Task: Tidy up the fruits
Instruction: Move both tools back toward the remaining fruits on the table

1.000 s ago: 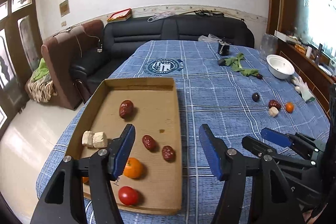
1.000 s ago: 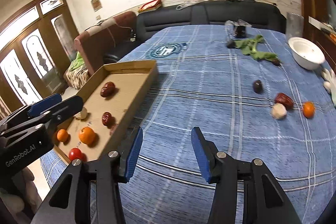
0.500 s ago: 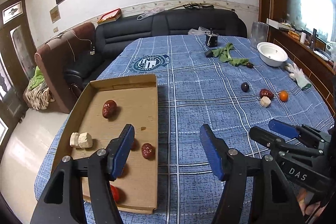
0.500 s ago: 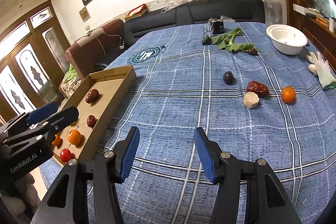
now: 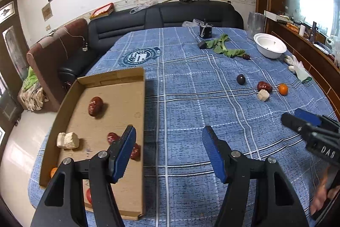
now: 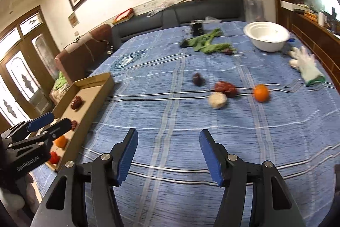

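Observation:
A cardboard tray lies at the table's left edge and holds red dates, a pale chunk, an orange and a red fruit. Loose on the blue cloth lie a dark plum, a red date, a pale chunk and an orange. My left gripper is open and empty over the tray's right edge. My right gripper is open and empty, nearer than the loose fruits.
A white bowl, green leaves, a white glove and a black object lie at the far end. Sofas stand behind and left of the table.
Both grippers have moved to the right, away from the tray. The loose fruits are now nearer and more central in the right wrist view. Both stay open.

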`<state>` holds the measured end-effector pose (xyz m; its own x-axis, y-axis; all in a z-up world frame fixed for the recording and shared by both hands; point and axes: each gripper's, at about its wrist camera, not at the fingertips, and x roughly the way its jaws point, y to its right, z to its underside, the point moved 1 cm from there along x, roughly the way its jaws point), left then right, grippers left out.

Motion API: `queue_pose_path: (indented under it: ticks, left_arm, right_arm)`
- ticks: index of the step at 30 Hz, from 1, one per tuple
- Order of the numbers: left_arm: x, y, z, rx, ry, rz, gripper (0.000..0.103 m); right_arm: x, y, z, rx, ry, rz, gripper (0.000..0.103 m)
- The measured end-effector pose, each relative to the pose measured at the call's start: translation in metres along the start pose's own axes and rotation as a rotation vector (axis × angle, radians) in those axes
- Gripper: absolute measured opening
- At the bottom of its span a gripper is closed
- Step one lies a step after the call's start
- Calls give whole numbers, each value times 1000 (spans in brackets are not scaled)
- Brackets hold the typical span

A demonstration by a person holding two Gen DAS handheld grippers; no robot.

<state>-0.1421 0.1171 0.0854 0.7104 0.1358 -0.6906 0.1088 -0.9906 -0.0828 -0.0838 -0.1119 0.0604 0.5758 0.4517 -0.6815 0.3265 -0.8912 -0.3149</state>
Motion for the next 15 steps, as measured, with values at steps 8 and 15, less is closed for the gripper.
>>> queue_pose_path:
  ticks: [8, 15]
  left_arm:
    - [22, 22, -2, 4, -52, 88, 64]
    - [34, 46, -8, 45, -57, 134, 64]
  right_arm:
    - [-16, 79, -14, 59, -2, 188, 65]
    - [1, 114, -46, 96, 4, 233, 65]
